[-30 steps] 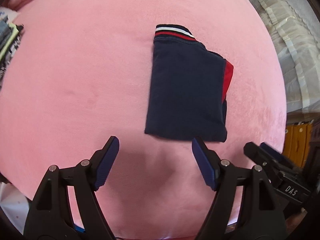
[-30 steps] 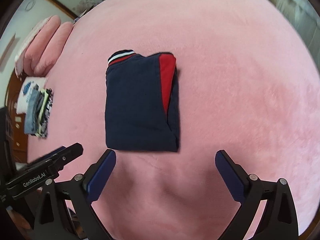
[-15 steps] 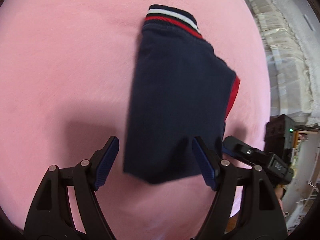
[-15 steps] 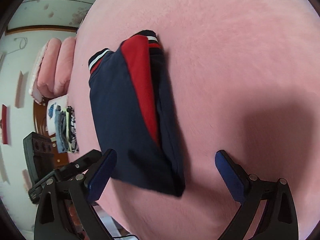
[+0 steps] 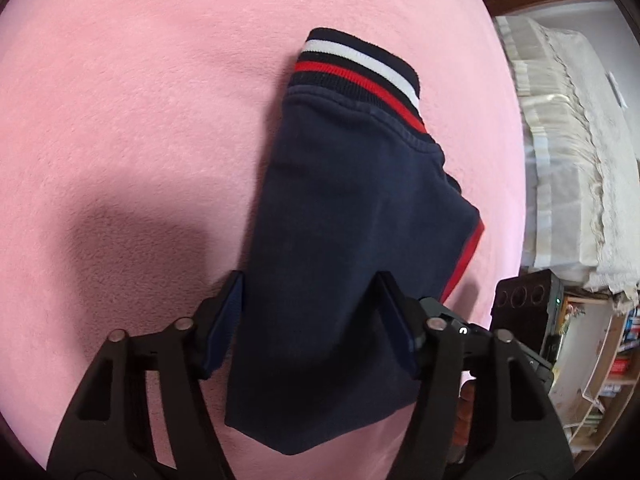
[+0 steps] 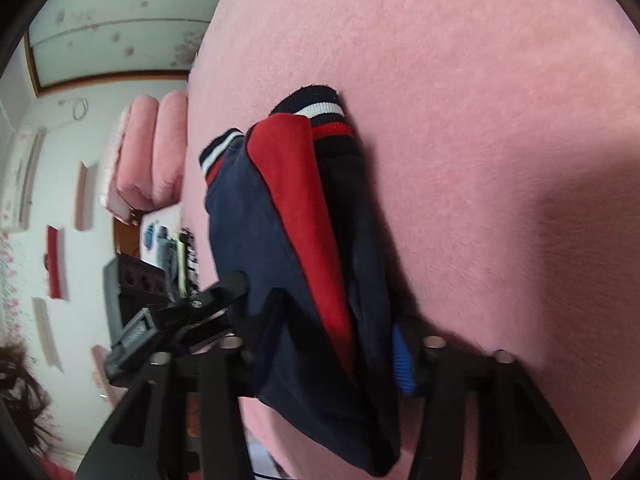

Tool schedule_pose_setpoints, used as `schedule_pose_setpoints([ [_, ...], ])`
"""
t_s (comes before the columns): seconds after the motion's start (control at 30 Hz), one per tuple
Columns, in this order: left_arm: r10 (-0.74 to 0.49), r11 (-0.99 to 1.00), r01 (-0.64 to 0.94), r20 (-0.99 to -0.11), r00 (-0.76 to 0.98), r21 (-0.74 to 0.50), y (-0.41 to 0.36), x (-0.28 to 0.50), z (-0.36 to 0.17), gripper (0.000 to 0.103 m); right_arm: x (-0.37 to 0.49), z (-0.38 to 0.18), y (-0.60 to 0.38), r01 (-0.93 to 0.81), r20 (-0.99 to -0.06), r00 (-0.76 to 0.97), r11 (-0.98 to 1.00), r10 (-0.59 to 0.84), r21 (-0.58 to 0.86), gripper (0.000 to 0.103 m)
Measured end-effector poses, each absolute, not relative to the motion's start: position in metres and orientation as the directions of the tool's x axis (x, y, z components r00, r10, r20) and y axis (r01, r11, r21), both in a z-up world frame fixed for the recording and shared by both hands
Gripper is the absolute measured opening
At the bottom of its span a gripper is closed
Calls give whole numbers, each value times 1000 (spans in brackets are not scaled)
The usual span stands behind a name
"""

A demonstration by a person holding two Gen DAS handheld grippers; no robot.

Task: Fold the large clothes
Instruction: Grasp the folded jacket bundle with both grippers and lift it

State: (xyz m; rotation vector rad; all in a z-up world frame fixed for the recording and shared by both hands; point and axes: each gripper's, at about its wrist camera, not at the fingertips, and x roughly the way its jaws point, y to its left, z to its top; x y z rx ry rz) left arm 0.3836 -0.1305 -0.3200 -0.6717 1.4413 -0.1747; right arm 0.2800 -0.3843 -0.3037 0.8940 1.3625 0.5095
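A folded navy garment (image 5: 352, 216) with a red panel and a red-white-navy striped cuff lies on the pink bed cover (image 5: 120, 100). My left gripper (image 5: 312, 320) straddles its near end, jaws narrowed around the cloth; I cannot tell if the pads press it. In the right wrist view the same garment (image 6: 296, 232) shows its red panel, and my right gripper (image 6: 336, 336) has its jaws closed in on the garment's near right edge, the blue pad (image 6: 402, 360) against the cloth. The near end looks raised off the cover.
Pink pillows (image 6: 148, 148) and a stack of folded clothes (image 6: 172, 248) lie at the bed's left. A white lace-covered surface (image 5: 568, 152) and shelves (image 5: 600, 344) stand to the right. The other gripper (image 6: 176, 320) shows at left.
Both grippers moved forward and down onto the garment's near end. Their jaws narrowed around the cloth, and the views tilted as the near end rose.
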Motion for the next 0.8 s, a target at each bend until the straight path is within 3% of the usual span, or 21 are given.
schedule_pose_setpoints([
  [0.23, -514, 777, -303, -834, 200, -552, -123, 370, -305, 40, 271, -285, -376, 151, -615, 221, 596, 757, 789, 26],
  [0.5, -465, 782, -343, -853, 236, -521, -108, 337, -257, 38, 251, -243, -356, 90, -620, 203, 616, 758, 783, 23],
  [0.8, -337, 739, -493, -886, 318, -458, -34, 247, -183, 38, 237, -188, -250, -139, -613, 38, 611, 789, 779, 23],
])
